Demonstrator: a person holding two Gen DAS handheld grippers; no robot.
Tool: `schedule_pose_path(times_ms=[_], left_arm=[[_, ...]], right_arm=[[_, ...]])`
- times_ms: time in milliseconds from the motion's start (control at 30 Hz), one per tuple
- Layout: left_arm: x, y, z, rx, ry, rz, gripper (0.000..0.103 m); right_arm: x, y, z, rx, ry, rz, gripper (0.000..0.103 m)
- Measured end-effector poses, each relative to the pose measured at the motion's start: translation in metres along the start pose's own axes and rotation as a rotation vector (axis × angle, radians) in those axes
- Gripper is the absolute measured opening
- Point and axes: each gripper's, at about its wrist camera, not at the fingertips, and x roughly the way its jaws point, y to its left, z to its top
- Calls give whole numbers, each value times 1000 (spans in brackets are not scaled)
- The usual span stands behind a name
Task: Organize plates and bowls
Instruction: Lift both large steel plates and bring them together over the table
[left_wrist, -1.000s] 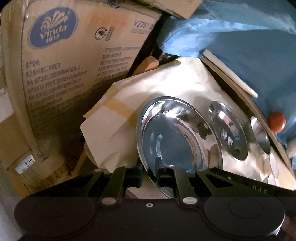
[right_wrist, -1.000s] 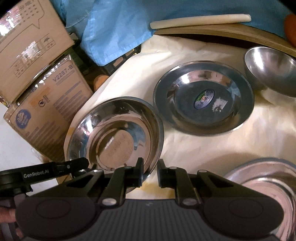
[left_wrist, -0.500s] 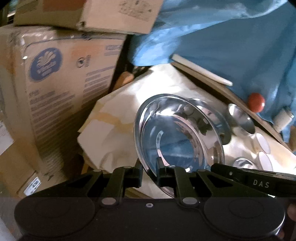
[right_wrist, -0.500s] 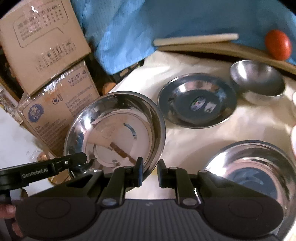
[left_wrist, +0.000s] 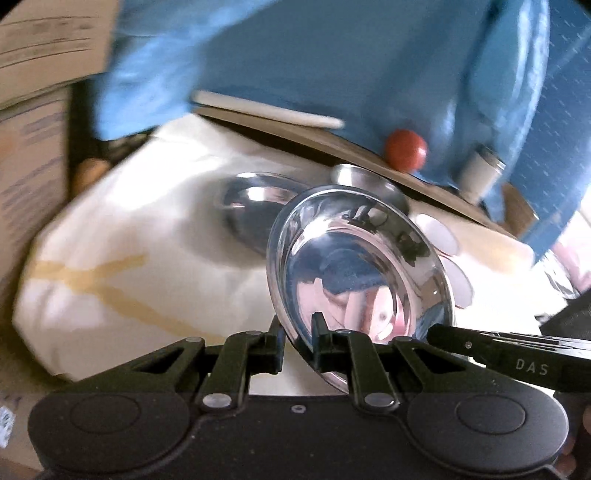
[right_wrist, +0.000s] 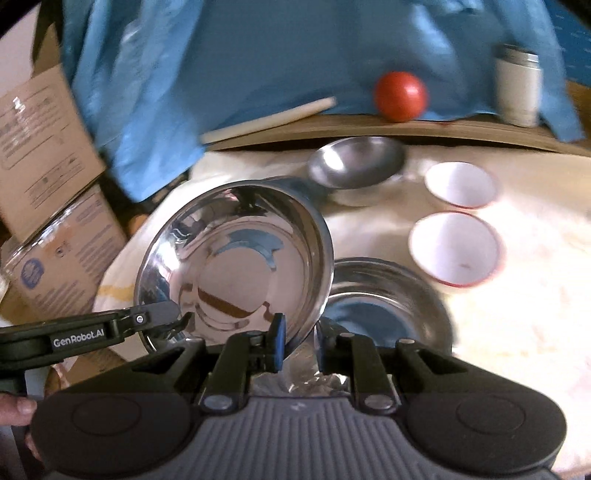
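Bench (right_wrist: 517, 332) draped in cream cloth, blue fabric (right_wrist: 258, 55) behind. Both grippers, left (left_wrist: 298, 343) and right (right_wrist: 298, 343), clamped on rim of steel plate (right_wrist: 236, 266), tilted above steel bowl (right_wrist: 388, 295). Two white bowls (right_wrist: 456, 253) empty.

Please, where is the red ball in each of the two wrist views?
Left wrist: the red ball is upper right of centre, before the blue cloth.
Right wrist: the red ball is at top, right of centre.
Shared landmark: the white can to the ball's right.
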Motion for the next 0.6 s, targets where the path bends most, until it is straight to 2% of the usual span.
schedule_pose_path(times_ms=[300, 600], left_arm=[[27, -38, -2, 74, 68, -66, 16], [44, -40, 1, 96, 138, -45, 17]], right_arm=[[-17, -38, -12, 70, -4, -70, 19], [-10, -41, -13, 82, 43, -75, 19]])
